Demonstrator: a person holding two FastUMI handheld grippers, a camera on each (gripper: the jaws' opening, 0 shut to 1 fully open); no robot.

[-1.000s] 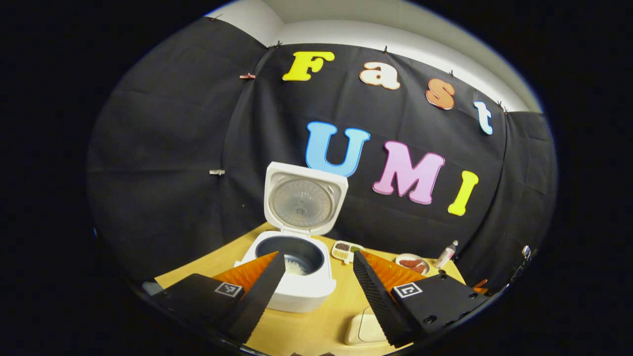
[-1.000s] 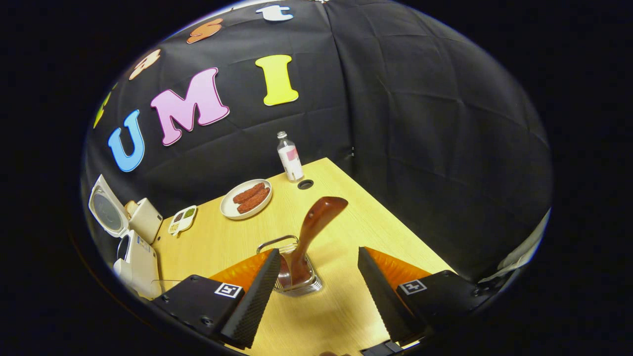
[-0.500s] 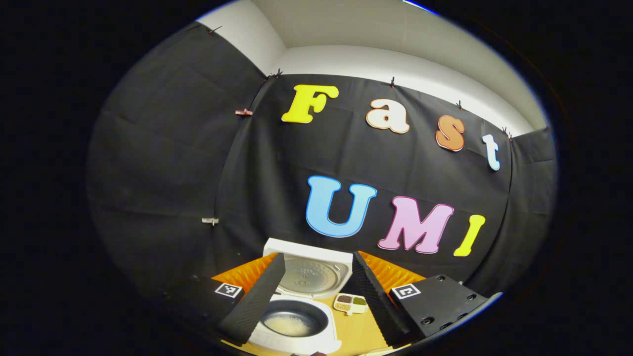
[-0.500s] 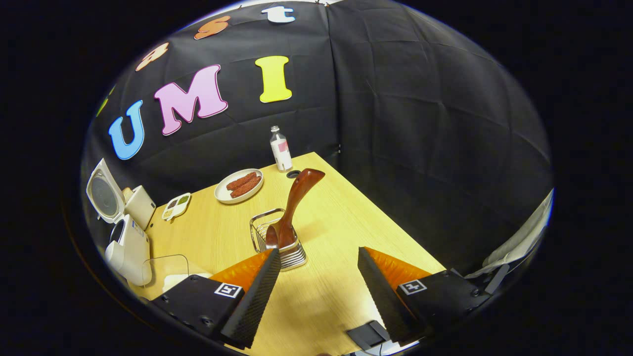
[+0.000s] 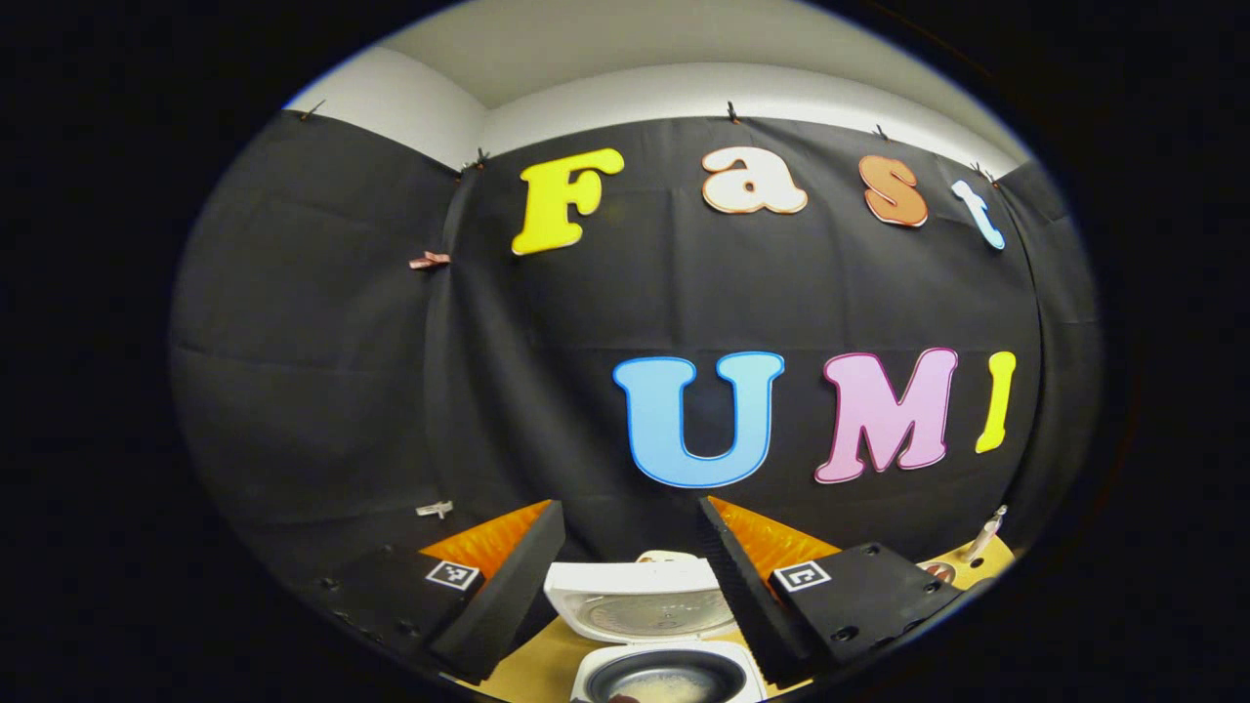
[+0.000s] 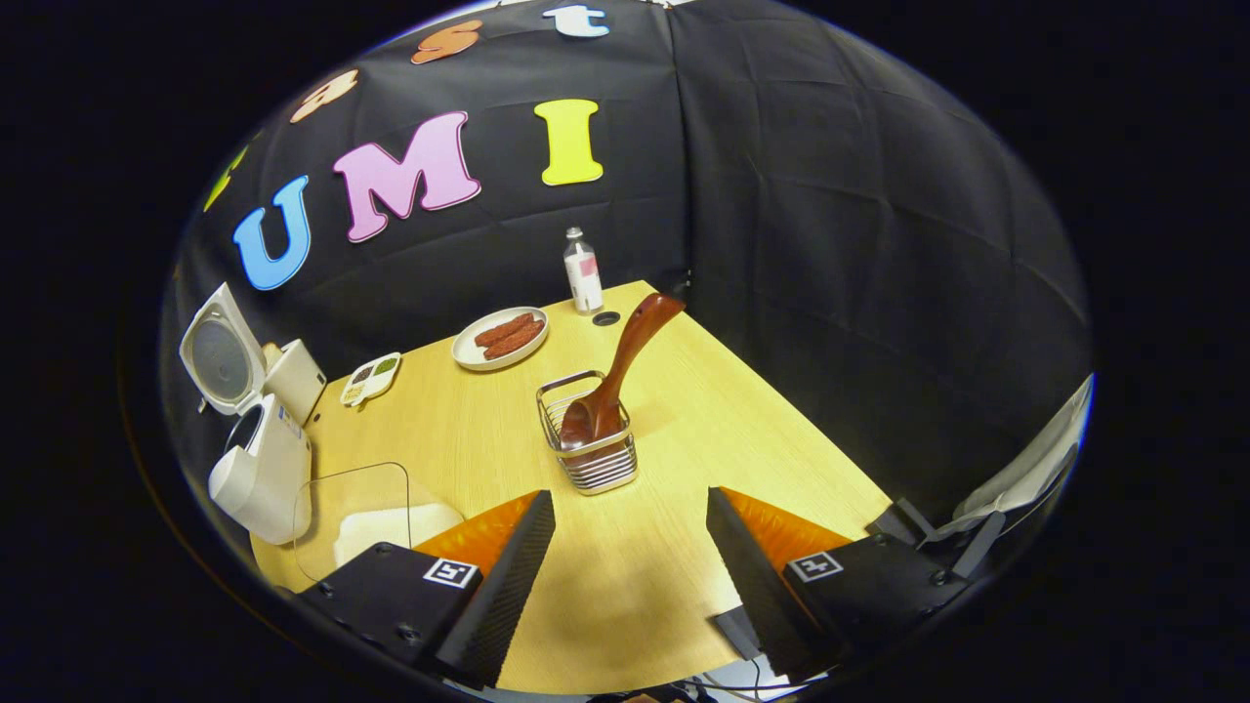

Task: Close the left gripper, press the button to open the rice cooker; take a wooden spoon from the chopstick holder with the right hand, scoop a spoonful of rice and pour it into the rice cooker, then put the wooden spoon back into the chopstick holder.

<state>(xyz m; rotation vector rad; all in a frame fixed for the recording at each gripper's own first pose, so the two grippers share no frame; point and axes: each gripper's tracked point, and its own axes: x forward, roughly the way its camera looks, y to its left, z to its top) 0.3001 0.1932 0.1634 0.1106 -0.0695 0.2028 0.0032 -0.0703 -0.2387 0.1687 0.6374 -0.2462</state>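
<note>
The white rice cooker point(image 6: 259, 469) stands at the table's left with its lid point(image 6: 221, 361) raised. In the left gripper view the rice cooker point(image 5: 664, 654) lies low between my fingers, and rice shows in its dark pot point(image 5: 664, 681). The wooden spoon point(image 6: 625, 361) leans in the wire chopstick holder point(image 6: 589, 444) at mid-table. My right gripper point(image 6: 630, 508) is open, held back from and above the holder, with nothing in it. My left gripper point(image 5: 630, 517) is open too, pointing mostly at the wall above the cooker.
A clear container with white rice point(image 6: 376, 513) sits near the front left. Farther back are a small divided dish point(image 6: 371, 378), a plate of sausages point(image 6: 503, 337) and a bottle point(image 6: 583, 271). The table's right edge point(image 6: 781, 400) drops off to dark cloth.
My right gripper has drawn back from the holder, leaving the spoon standing in it. My left gripper has tilted upward and pulled away, so the cooker slid to the view's bottom.
</note>
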